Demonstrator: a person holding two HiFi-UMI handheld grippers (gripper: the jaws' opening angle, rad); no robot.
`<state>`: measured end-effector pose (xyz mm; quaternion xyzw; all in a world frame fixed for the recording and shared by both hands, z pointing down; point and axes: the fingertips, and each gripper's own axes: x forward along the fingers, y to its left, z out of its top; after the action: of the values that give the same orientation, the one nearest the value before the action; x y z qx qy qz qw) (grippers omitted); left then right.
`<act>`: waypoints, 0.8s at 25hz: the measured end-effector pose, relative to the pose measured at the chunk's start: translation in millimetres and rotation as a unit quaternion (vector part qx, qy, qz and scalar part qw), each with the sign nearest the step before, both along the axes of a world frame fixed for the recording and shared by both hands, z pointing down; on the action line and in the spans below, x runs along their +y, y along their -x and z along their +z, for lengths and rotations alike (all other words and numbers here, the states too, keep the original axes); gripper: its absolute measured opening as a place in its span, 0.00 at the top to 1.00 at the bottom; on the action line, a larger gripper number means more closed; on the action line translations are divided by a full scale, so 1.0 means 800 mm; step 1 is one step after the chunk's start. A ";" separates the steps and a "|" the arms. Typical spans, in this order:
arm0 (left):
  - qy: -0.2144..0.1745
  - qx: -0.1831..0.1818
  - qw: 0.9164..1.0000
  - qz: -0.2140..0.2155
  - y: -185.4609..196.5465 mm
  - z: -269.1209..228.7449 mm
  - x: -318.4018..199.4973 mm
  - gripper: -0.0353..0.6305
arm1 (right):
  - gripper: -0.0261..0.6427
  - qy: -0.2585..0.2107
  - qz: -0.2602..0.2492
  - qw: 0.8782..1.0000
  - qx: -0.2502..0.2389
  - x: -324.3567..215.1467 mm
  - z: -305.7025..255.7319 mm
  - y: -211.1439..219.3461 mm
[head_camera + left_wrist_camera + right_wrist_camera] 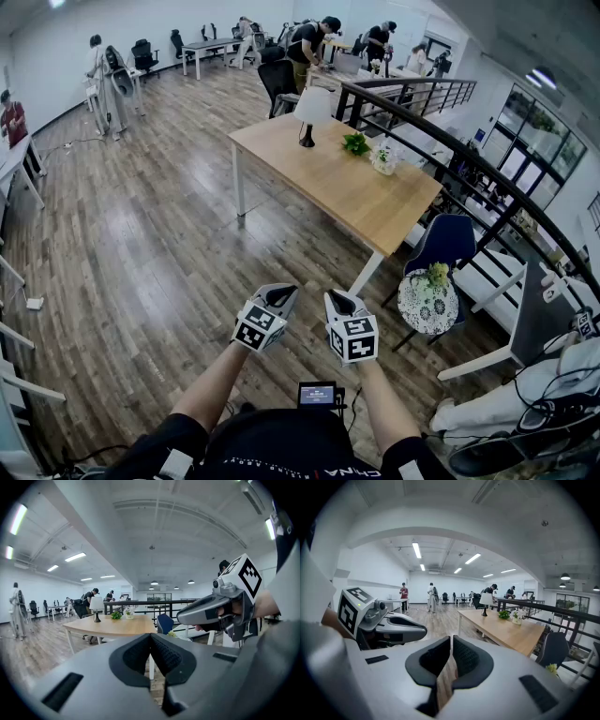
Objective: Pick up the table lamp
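The table lamp, white shade on a dark stem, stands at the far end of a long wooden table, well ahead of both grippers. It shows small in the left gripper view and in the right gripper view. My left gripper and right gripper are held side by side over the wood floor, short of the table's near corner. In the left gripper's own view the pads meet on nothing. The right gripper is also shut and holds nothing.
A small green plant and a white vase of flowers stand on the table past the lamp. A blue chair sits at the near right corner. A black railing runs along the table's right side. People work at desks at the back.
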<state>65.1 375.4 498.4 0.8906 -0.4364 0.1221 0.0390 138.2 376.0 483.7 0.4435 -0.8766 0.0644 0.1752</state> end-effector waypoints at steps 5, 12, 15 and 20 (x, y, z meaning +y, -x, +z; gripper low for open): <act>0.009 0.002 1.000 0.009 0.001 0.004 0.002 0.92 | 0.90 -0.004 -0.007 1.000 -0.001 -0.001 -0.002 0.010; 0.006 -0.006 1.000 0.005 -0.002 0.010 -0.007 0.92 | 0.90 0.007 -0.013 1.000 -0.008 -0.007 0.004 0.004; 0.014 0.002 1.000 0.022 -0.008 0.016 -0.001 0.92 | 0.90 0.019 -0.022 0.999 -0.015 -0.003 0.011 0.005; 0.021 0.015 0.999 0.025 -0.013 0.023 0.000 0.92 | 0.90 0.019 -0.034 0.999 -0.001 0.000 0.020 0.006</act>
<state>75.2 375.1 516.9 0.9019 -0.4107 0.1187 0.0615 133.1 376.0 500.0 0.4102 -0.8899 0.0755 0.1849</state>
